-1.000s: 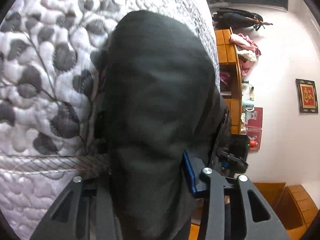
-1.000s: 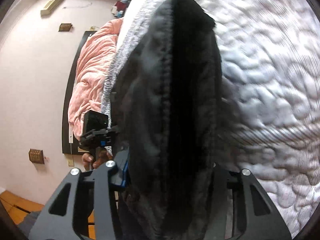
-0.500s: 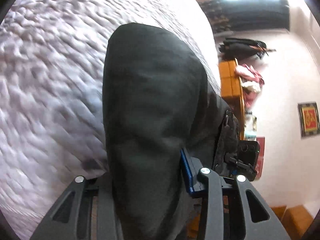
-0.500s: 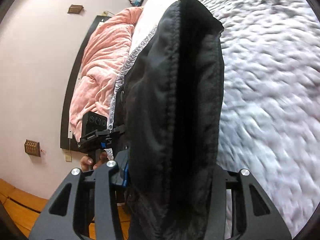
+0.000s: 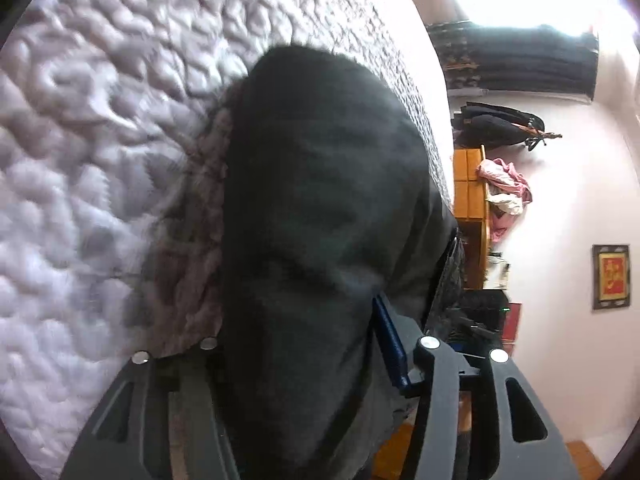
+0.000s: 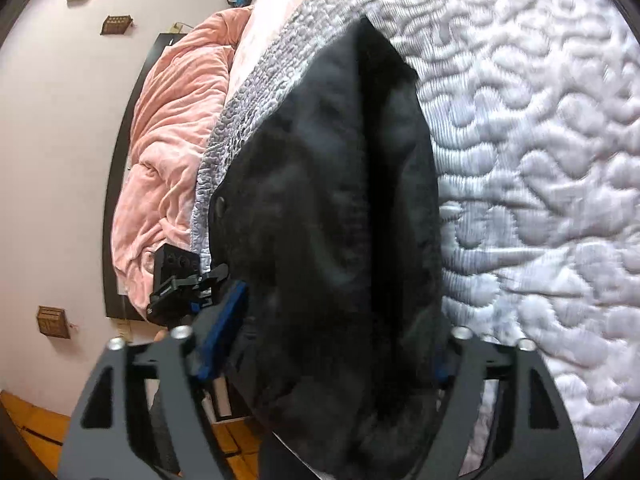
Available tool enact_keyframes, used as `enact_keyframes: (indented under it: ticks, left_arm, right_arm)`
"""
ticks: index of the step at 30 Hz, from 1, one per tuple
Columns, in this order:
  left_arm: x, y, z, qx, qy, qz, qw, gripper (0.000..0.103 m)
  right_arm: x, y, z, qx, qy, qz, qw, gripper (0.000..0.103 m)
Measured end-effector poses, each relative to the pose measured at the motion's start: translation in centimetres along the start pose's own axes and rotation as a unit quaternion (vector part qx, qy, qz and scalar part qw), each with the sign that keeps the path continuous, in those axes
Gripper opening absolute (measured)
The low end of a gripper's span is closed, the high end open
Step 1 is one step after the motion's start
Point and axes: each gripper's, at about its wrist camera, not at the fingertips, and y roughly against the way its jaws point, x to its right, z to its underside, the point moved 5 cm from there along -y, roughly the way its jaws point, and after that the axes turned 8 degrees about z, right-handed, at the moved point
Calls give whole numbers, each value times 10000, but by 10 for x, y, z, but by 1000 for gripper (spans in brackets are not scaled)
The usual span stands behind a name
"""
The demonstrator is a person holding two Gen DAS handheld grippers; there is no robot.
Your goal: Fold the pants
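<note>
Dark pants (image 5: 320,220) fill the middle of both wrist views, a thick bunched mass of soft black-grey cloth held up over the bed. From the right wrist a deep fold runs down the fabric, with a fuzzy nap and a small round button at the left edge. The left gripper (image 5: 304,364) has its jaws clamped on the pants, cloth packed between the blue-padded fingers (image 5: 390,344). The right gripper (image 6: 324,356) is clamped on the pants too, fabric bulging between its fingers and spilling below them. In the right view the left gripper's black camera block shows just beside the cloth's left edge. Behind lies a quilted bedspread (image 5: 100,140), pale grey-white with puffy stitched swirls. A rumpled pink blanket (image 6: 176,152) sits along the bed's far side against a dark headboard. Pale pink walls surround it, an orange wooden shelf (image 5: 470,188) with heaped clothes, a framed red picture (image 5: 611,277), and wood flooring below.
</note>
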Motion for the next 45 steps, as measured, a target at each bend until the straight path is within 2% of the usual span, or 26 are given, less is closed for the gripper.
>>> enact_keyframes:
  ticks: [3, 6, 8, 9, 11, 13, 16, 17, 20, 21, 23, 26, 29, 33, 36, 38, 39, 41, 43, 45]
  left_arm:
    - [10, 27, -2, 355, -223, -337, 9986, 56]
    - [26, 54, -4, 786, -426, -615, 9941, 57]
    - [43, 63, -13, 1074, -649, -832, 9886, 62]
    - [53, 61, -20, 1112, -712, -872, 9874, 62]
    - [74, 49, -37, 1096, -852, -950, 9857, 63]
    - [86, 31, -50, 1055, -932, -1228, 9824, 63]
    - [80, 6, -65, 902, -831, -1681, 9781, 63]
    - [74, 1, -68, 850, -759, -1838, 9763, 63]
    - [57, -10, -73, 790, -613, -2071, 9732, 72]
    - [56, -10, -73, 782, -608, -2086, 9730, 72]
    - [57, -9, -73, 824, -608, -2092, 9725, 72]
    - [63, 4, -63, 987, -617, -1912, 9746, 70]
    - [76, 28, -33, 1240, -880, -1772, 9724, 71]
    - [80, 41, 27, 1281, -1262, -2042, 9623, 71]
    - [70, 32, 68, 1113, -1407, -2407, 9539, 71]
    - [60, 20, 76, 968, -1391, -2595, 9508, 71]
    - [54, 15, 77, 936, -1344, -2625, 9509, 72]
    - [47, 12, 76, 932, -1226, -2573, 9540, 72]
    - [49, 20, 79, 1027, -1134, -2397, 9587, 71]
    - [56, 27, 87, 1110, -1261, -2244, 9599, 73]
  right_arm:
    - [-4, 24, 0, 260, 382, 720, 9963, 79]
    - [-19, 61, -10, 844, 782, 1304, 9848, 79]
    - [-30, 77, -18, 1164, 825, 1326, 9809, 79]
    - [-43, 83, -25, 1301, 865, 1140, 9811, 80]
    - [-62, 79, -33, 1288, 947, 881, 9832, 80]
    - [-76, 61, -46, 1140, 985, 693, 9862, 80]
    - [-59, 28, -68, 855, 504, 686, 9927, 79]
    - [-48, 18, -72, 789, 318, 810, 9931, 75]
    - [-18, -6, -81, 600, -145, 920, 9938, 68]
    - [-17, -7, -81, 601, -142, 925, 9938, 69]
    - [-26, -1, -78, 629, 0, 875, 9942, 77]
    - [-41, 22, -65, 841, 209, 660, 9941, 79]
    - [-52, 50, -31, 1011, 364, 343, 9936, 80]
    - [-49, 67, 25, 1075, 395, 79, 9934, 80]
    - [-29, 56, 40, 999, 107, 119, 9949, 81]
    - [-14, 38, 41, 779, -20, 271, 9966, 76]
    - [-8, 32, 40, 747, -49, 427, 9963, 73]
    - [-7, 32, 41, 782, -114, 440, 9959, 73]
    - [-18, 44, 48, 932, -52, 422, 9947, 77]
    - [-32, 55, 59, 1085, 160, 351, 9933, 80]
